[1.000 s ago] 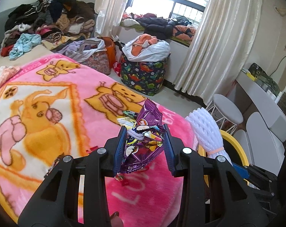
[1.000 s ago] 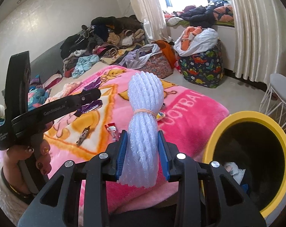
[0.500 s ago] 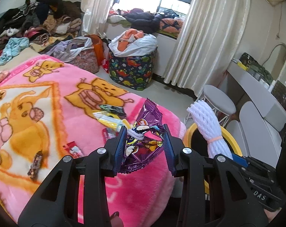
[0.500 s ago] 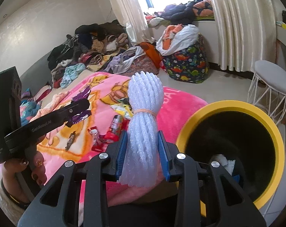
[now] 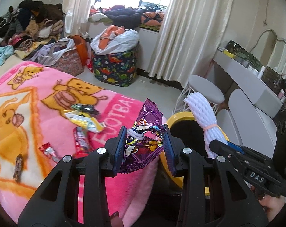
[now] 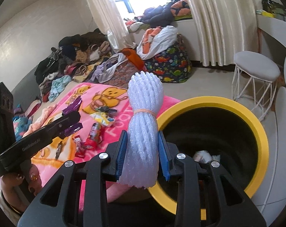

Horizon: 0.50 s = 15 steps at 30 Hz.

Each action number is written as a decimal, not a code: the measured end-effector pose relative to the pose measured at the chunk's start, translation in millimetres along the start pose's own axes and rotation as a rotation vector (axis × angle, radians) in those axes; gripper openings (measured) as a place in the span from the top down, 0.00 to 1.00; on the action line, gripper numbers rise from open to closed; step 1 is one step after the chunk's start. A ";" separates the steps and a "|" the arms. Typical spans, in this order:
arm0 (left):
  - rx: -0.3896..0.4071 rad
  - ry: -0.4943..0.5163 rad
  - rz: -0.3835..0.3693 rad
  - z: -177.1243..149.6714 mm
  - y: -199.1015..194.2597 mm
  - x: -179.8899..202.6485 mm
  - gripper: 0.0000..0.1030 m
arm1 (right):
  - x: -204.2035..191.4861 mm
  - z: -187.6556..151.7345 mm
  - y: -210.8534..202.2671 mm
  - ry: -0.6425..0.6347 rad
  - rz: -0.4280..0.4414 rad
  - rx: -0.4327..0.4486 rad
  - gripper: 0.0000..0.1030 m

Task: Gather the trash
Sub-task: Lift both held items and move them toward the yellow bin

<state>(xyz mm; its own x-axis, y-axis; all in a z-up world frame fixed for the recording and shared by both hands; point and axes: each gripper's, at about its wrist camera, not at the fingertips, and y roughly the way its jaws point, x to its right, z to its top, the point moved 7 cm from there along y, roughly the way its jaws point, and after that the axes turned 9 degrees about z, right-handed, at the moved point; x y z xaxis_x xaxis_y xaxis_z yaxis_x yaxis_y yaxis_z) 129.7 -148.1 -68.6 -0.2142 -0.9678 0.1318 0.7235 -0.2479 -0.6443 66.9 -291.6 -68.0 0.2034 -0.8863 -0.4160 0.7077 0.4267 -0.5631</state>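
Beside the yellow-rimmed bin [image 6: 256, 124], left hand-held gripper [image 5: 144, 141] clamps purple snack wrapper [image 5: 143, 147]; right hand-held gripper [image 6: 143, 151] — white foam netting bundle [image 6: 144, 124].

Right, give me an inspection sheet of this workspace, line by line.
Surface: pink cartoon blanket over the bed.
Job's things: purple snack bag and white foam net bundle held; yellow-rimmed bin beside the bed, some trash inside.
Clutter: loose wrappers on the blanket.
Grippers: left gripper shut on the bag; right gripper shut on the bundle.
Cables: nothing seen.
Surroundings: clothes pile, dinosaur-print hamper, white stool, curtains.
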 end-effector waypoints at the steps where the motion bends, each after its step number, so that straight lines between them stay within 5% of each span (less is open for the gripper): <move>1: -0.002 0.005 -0.004 -0.5 0.8 3.2 0.71 | 3.4 0.4 -1.2 0.004 -0.004 0.002 0.70; 15: -0.026 0.072 -0.061 -8.0 12.2 45.2 0.71 | 41.2 0.6 -15.2 0.080 -0.068 0.037 0.70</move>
<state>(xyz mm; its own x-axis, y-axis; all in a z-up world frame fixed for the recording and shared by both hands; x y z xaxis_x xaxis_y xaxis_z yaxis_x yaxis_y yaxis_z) 123.6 -194.5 -76.5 -0.3045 -0.9453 0.1173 0.6909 -0.3039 -0.6560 64.9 -334.7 -76.1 0.1008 -0.8952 -0.4341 0.7431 0.3579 -0.5654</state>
